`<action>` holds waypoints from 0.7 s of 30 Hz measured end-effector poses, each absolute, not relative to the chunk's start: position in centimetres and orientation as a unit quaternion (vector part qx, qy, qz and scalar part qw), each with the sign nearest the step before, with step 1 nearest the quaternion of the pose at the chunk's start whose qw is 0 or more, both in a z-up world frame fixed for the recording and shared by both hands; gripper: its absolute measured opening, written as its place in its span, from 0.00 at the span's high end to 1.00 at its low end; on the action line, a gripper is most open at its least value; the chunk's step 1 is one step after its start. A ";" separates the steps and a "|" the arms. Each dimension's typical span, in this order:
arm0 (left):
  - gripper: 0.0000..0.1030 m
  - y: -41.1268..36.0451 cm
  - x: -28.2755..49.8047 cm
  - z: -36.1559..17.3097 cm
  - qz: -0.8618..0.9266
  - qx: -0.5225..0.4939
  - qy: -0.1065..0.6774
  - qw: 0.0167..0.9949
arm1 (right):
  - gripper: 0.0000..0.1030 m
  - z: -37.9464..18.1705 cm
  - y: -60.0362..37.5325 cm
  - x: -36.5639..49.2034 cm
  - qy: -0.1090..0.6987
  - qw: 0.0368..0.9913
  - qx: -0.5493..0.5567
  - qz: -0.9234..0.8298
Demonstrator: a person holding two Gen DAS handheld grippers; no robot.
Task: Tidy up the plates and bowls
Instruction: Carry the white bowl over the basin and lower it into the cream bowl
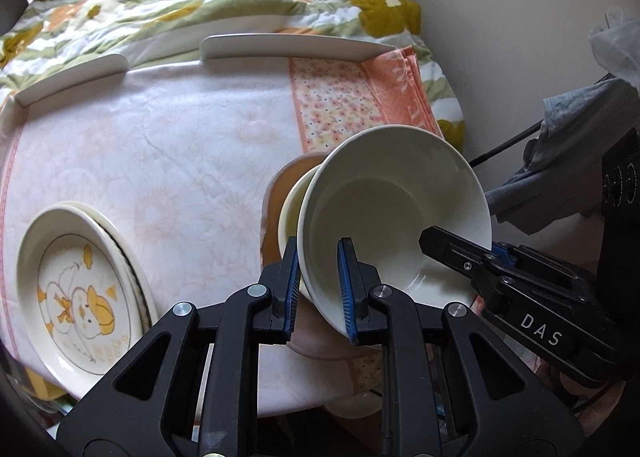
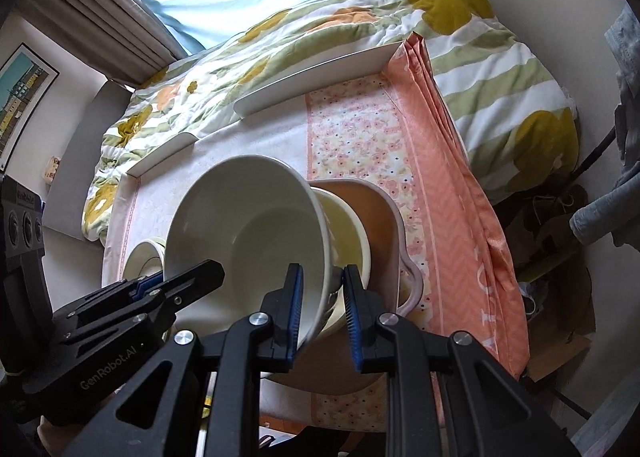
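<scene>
1. Your left gripper [image 1: 319, 289] and right gripper [image 2: 322, 309] each pinch the rim of the white bowl [image 1: 394, 213] — on opposite sides
2. The bowl is tipped, its mouth facing you, its base toward the yellow bowl [image 1: 291, 209] nested in the orange bowl [image 2: 372, 213] on the table [image 1: 180, 161]
3. Only your left view shows the duck plate [image 1: 78, 289] — stacked, it seems, on another
4. Only your right view shows a small bowl [image 2: 143, 257] left of the white one
</scene>
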State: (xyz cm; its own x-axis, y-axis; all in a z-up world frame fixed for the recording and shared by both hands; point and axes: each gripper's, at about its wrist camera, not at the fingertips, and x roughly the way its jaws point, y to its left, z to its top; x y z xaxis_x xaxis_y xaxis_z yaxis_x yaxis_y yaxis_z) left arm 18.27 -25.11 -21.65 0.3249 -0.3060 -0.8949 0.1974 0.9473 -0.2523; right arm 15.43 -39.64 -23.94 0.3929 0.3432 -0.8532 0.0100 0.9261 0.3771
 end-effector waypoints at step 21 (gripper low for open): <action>0.85 -25.9 18.8 -23.5 -0.138 0.014 0.560 0.817 | 0.82 -25.0 -38.1 15.6 0.542 0.831 0.097 0.078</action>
State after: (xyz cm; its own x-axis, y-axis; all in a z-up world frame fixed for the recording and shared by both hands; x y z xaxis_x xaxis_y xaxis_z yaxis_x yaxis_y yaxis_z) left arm 18.78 -25.92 -23.50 0.3354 -0.2092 -0.9186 0.2406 0.9617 -0.1312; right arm 15.61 -38.08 -24.99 0.3998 0.2358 -0.8857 -0.0245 0.9687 0.2469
